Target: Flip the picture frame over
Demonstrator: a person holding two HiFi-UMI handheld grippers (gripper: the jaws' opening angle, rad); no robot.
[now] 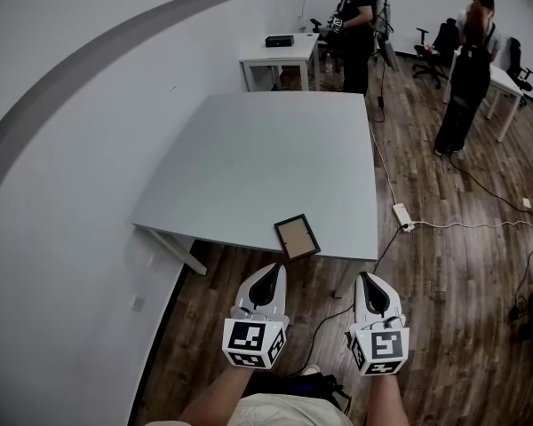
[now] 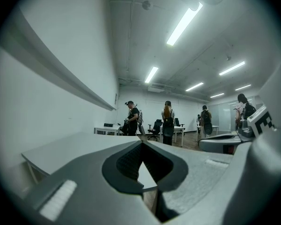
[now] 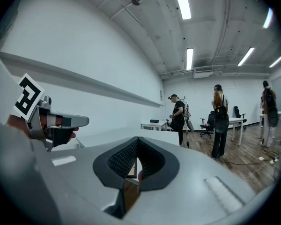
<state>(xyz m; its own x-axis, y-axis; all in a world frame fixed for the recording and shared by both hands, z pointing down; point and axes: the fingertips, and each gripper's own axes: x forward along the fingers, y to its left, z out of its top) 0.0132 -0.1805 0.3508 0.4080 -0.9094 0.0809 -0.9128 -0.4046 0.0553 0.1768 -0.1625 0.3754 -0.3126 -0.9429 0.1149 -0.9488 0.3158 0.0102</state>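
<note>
Your left tool (image 1: 268, 279) and right tool (image 1: 371, 282) hang side by side, apart, over the wooden floor (image 1: 444, 273) just short of the near edge of the grey surface (image 1: 249, 149). In its own view, each tool's jaws are pressed together at the tips and hold nothing.

The picture frame (image 1: 297, 236) lies flat at the near edge of the surface. It is turned at an angle, with a dark border round a brownish panel. It sits just beyond the tools, nearer the line of the left one, and neither tool touches it.

The white wall (image 1: 62, 202) runs close along the left side of the surface. To the right, a white power strip (image 1: 401, 216) lies on the floor beside the near right corner, and its cable (image 1: 480, 224) trails off to the right. Far beyond the surface stands a small white desk (image 1: 280, 57) with a black box (image 1: 279, 41) on it. Two people (image 1: 466, 69) stand farther to the right, near the office chairs (image 1: 440, 43).
</note>
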